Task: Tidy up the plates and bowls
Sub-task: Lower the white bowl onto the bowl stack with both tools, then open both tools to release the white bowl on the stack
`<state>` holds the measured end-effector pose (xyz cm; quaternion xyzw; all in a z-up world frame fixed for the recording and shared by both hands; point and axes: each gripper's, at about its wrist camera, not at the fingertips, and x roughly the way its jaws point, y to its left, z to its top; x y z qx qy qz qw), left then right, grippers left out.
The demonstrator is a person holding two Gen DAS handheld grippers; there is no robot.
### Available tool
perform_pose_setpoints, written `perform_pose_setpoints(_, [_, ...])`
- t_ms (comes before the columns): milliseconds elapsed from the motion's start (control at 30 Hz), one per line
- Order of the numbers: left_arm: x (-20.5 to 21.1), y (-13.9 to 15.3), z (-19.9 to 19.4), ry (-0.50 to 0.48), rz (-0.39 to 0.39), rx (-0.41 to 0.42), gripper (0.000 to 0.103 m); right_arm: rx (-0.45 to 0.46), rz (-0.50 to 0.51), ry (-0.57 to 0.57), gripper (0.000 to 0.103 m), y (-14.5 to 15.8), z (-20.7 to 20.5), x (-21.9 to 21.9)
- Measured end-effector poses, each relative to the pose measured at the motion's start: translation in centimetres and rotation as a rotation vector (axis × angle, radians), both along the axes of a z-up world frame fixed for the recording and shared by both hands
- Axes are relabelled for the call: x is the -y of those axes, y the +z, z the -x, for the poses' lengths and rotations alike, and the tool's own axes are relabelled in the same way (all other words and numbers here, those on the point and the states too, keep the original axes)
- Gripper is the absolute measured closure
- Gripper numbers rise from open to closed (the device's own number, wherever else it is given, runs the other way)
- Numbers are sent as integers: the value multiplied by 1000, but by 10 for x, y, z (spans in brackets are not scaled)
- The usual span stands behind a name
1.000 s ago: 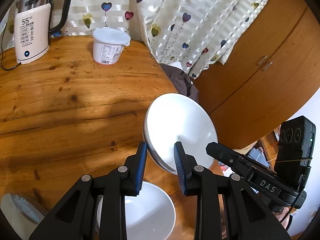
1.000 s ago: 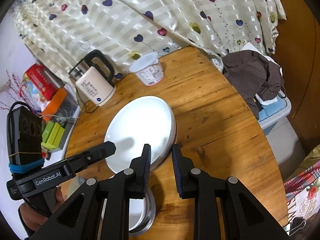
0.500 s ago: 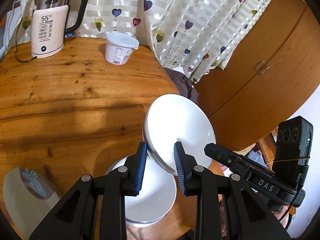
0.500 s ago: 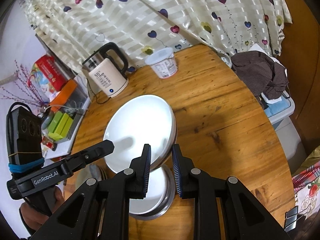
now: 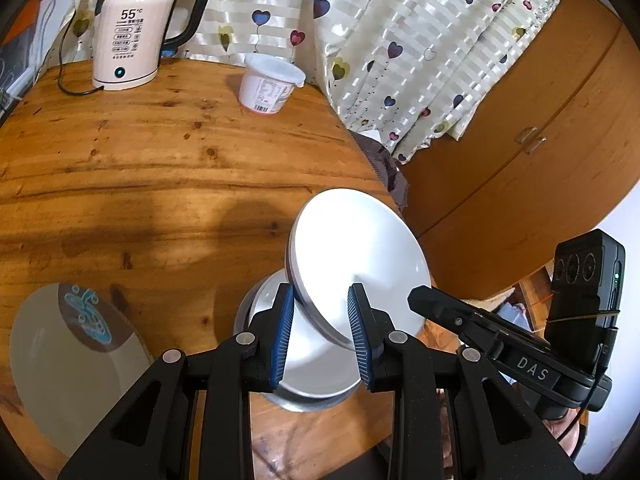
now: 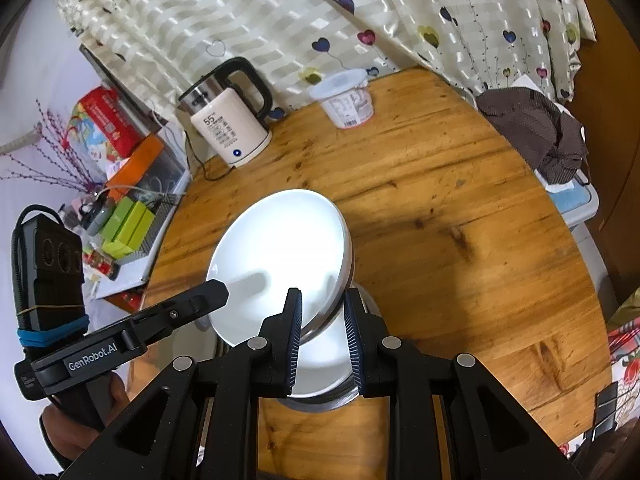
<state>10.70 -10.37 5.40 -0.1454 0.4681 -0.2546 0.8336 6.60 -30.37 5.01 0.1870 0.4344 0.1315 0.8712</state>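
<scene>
The white plate hangs tilted between my two tongs, left tongs and right tongs each pinching an opposite rim. Right below them sits the steel bowl on the desk. I judge this the stacking step: next I level the plate, lower it there, then release.

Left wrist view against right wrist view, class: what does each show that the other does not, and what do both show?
Only the left wrist view shows the patterned plate and the wooden cabinet. Only the right wrist view shows the cluttered shelf and the brown cloth. Both show the white plate gripped by the left gripper and the right gripper, and the kettle.
</scene>
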Motion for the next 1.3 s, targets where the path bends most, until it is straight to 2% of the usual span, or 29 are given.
perform_pose_setpoints(667, [-5, -23, 14, 5, -22, -56, 74, -74, -8, 11, 82, -25, 9, -6])
perform_pose_setpoints(1300, [2, -38, 16, 9, -70, -83, 74, -103, 9, 26, 82, -35, 7, -8])
